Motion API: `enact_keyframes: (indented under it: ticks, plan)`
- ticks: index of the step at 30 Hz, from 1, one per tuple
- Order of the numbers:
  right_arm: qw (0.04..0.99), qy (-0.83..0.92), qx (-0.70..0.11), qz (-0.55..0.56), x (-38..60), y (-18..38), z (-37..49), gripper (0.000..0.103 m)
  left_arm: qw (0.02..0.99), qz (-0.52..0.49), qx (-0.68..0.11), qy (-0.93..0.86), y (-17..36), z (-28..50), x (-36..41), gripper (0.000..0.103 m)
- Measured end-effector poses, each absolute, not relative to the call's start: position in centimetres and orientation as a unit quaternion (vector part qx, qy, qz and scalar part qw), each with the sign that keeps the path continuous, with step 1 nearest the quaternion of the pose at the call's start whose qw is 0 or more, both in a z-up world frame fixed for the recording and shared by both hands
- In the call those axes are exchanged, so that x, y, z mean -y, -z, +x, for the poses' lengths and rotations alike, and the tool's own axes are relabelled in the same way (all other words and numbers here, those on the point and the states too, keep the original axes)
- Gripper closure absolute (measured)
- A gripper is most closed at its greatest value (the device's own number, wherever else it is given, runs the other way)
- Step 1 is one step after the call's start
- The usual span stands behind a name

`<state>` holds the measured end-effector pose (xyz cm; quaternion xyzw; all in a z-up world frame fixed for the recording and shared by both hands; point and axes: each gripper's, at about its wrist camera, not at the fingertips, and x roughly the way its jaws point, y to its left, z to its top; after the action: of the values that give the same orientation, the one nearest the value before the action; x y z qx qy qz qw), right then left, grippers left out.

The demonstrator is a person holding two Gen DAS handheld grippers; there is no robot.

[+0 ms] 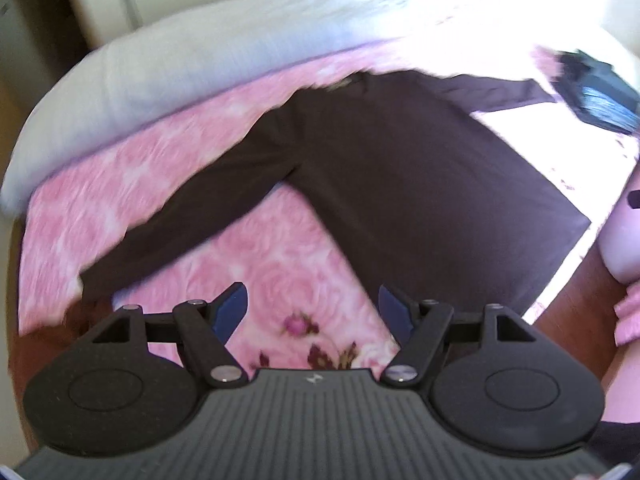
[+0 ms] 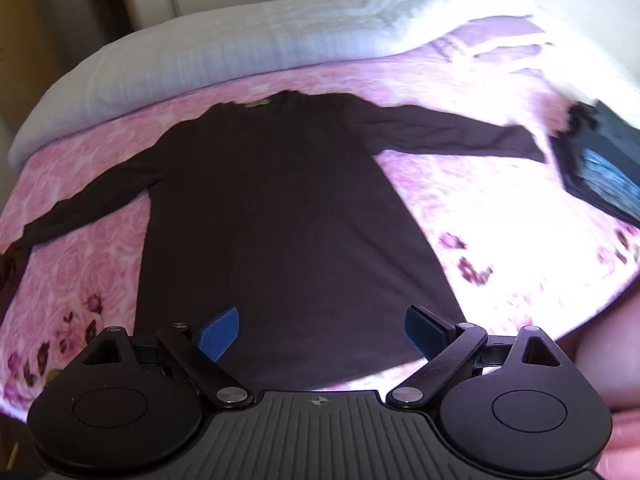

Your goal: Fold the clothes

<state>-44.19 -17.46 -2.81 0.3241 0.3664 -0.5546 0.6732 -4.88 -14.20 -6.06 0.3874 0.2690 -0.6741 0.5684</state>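
A dark brown long-sleeved shirt [image 1: 400,168] lies flat on a pink rose-patterned bedspread [image 1: 280,264], sleeves spread out to both sides, collar at the far side. It also shows in the right wrist view [image 2: 288,208]. My left gripper [image 1: 313,308] is open and empty above the bedspread, between the shirt's left sleeve [image 1: 180,216] and its body. My right gripper [image 2: 322,332] is open and empty above the shirt's lower hem.
A white duvet [image 2: 240,40] is bunched along the far side of the bed. A dark folded garment [image 2: 600,172] lies at the right, past the right sleeve end. Wooden furniture stands behind the bed. The bed's near edge is just below the grippers.
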Motion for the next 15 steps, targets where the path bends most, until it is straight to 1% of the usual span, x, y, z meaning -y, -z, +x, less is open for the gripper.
enact_keyframes:
  ticks: [5, 8, 15]
  plan:
    - [0.631, 0.614, -0.341, 0.329, 11.5, 1.2, -40.4, 0.01, 0.526, 0.396, -0.21, 0.723, 5.2, -0.7, 11.9, 0.034]
    - [0.617, 0.63, -0.329, 0.337, 7.8, 0.2, -37.2, 0.01, 0.509, 0.405, -0.188, 0.736, 4.9, 2.5, 9.6, 0.033]
    - [0.602, 0.636, -0.331, 0.353, 1.9, -0.7, -30.2, 0.01, 0.494, 0.421, -0.199, 0.734, 5.4, 8.1, 6.2, 0.032]
